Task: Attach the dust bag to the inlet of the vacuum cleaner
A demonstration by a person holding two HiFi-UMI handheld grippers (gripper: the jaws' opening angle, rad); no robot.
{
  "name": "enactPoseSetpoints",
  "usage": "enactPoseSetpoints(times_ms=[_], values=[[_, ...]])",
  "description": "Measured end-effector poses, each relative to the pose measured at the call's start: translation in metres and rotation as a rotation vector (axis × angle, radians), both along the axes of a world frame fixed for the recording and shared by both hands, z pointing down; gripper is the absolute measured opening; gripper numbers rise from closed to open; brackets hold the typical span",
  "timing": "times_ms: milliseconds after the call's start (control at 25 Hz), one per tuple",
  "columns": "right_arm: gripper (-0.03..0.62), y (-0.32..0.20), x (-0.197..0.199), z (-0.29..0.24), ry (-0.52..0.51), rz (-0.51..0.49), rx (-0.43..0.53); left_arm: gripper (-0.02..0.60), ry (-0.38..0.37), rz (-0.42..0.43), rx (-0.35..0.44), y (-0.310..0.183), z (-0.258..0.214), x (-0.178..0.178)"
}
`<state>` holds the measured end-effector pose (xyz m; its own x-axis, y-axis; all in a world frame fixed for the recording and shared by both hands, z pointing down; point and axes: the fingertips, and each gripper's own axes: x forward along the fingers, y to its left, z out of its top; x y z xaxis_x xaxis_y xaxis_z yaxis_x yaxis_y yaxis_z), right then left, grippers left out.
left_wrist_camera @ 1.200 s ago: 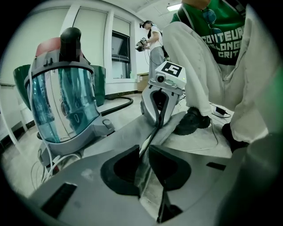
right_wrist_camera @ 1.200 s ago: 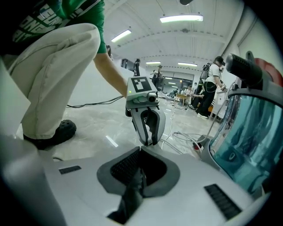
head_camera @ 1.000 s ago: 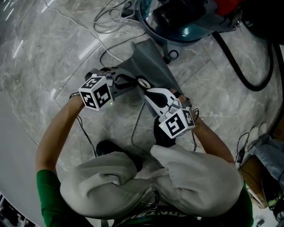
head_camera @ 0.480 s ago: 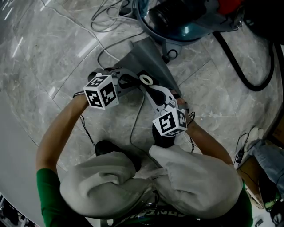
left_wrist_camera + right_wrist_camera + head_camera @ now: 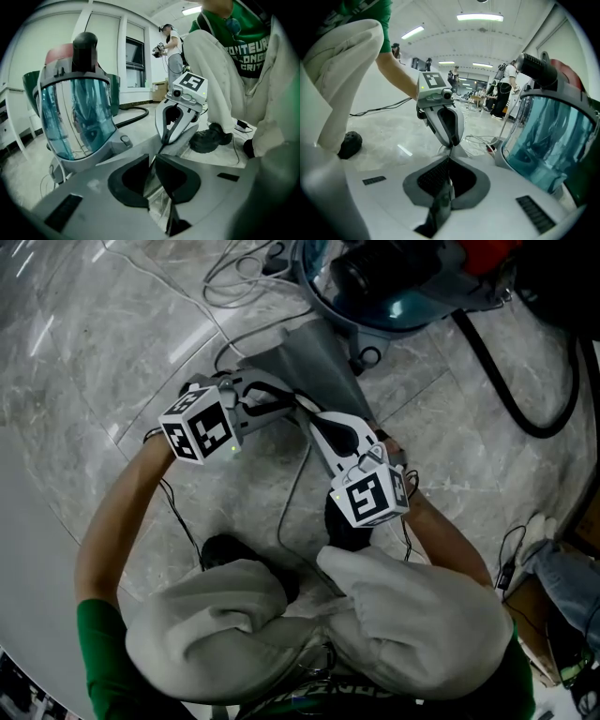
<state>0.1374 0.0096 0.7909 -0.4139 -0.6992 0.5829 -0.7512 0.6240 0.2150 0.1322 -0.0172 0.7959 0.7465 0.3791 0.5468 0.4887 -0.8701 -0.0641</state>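
dust bag [image 5: 319,357]: grey and flat on the marble floor. It runs from the pinch point toward 12 o'clock, and its far end is just beside the vacuum's base.
left gripper [image 5: 152,161]: jaws clamped on a thin, shiny sliver of the bag's near edge.
right gripper [image 5: 449,161]: also closed tight on that same edge, nose to nose with the left one.
what changed: compared with half a second ago, both marker cubes have swung a little outward. The tips haven't let go or drifted apart, and the bag has barely shifted.
what it means: my guess is they're just getting a better hold and starting to pick the edge up. The bag isn't on the inlet yet, so the real attach step is still ahead.
vacuum cleaner [image 5: 394,287]: at 1 o'clock from the pinch, with the black hose [image 5: 525,399] looping off at 3 o'clock. I can't pick out the inlet from above.
head view only: shows the bag's whole spread and how near it is to the vacuum.
gripper views only: show the teal see-through canister [image 5: 77,117] standing upright, and how each set of jaws is biting.
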Motion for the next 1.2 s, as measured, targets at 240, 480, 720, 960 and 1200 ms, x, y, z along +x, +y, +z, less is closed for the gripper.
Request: enactPoseSetpoints(times_ms=[240,480,720,960,1200], values=[[0.012,-0.011,-0.012,-0.036,-0.021,-0.074,0.044,0.035,0.065,-0.072,0.070,-0.040,-0.049,-0.017],[0.012,-0.024,-0.020,-0.078,-0.051,-0.113,0.116,0.037,0.097,-0.030,0.108,-0.057,-0.089,-0.020],[0.012,-0.033,-0.022,-0.114,-0.030,-0.151,0.180,0.035,0.119,0.027,0.094,-0.049,-0.113,-0.020],[0.012,-0.038,-0.017,-0.134,-0.040,-0.152,0.210,0.035,0.165,0.000,0.085,-0.054,-0.135,-0.019],[0.012,-0.042,-0.014,-0.147,-0.035,-0.161,0.228,0.035,0.207,-0.039,0.085,-0.060,-0.152,-0.021]])
